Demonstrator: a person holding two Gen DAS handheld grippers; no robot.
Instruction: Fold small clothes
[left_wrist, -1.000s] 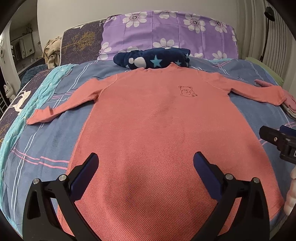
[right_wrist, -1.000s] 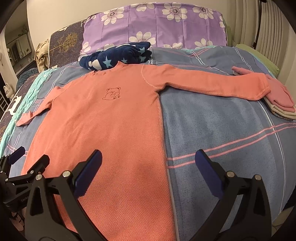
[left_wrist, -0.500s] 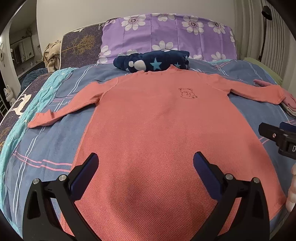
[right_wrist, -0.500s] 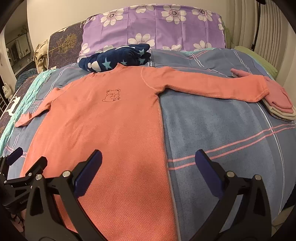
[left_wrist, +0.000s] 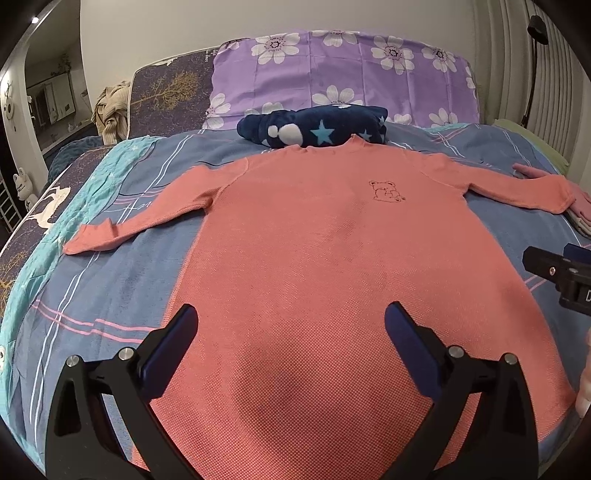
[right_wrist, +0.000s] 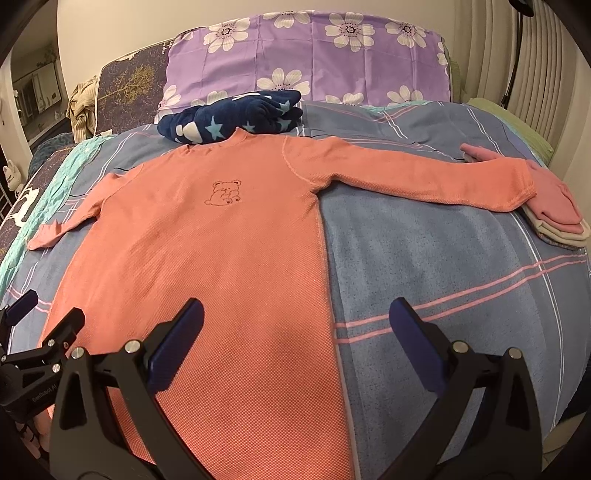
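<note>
A salmon-pink long-sleeved dress (left_wrist: 325, 258) with a small bear outline on the chest lies flat on the bed, sleeves spread out to both sides; it also shows in the right wrist view (right_wrist: 221, 251). My left gripper (left_wrist: 290, 332) is open and empty above the dress's lower middle. My right gripper (right_wrist: 295, 328) is open and empty above the dress's right hem edge. The right gripper shows at the right edge of the left wrist view (left_wrist: 561, 269), and the left gripper at the left edge of the right wrist view (right_wrist: 33, 343).
A folded navy star blanket (left_wrist: 314, 127) lies by the collar, a purple flowered pillow (left_wrist: 343, 74) behind it. A stack of folded pink and beige clothes (right_wrist: 554, 210) lies under the right sleeve's cuff. The blue striped bedspread (right_wrist: 443, 258) covers the bed.
Both grippers have risen and drawn back a little from the dress, so more of the bed shows. Both stay open. The dress has not moved.
</note>
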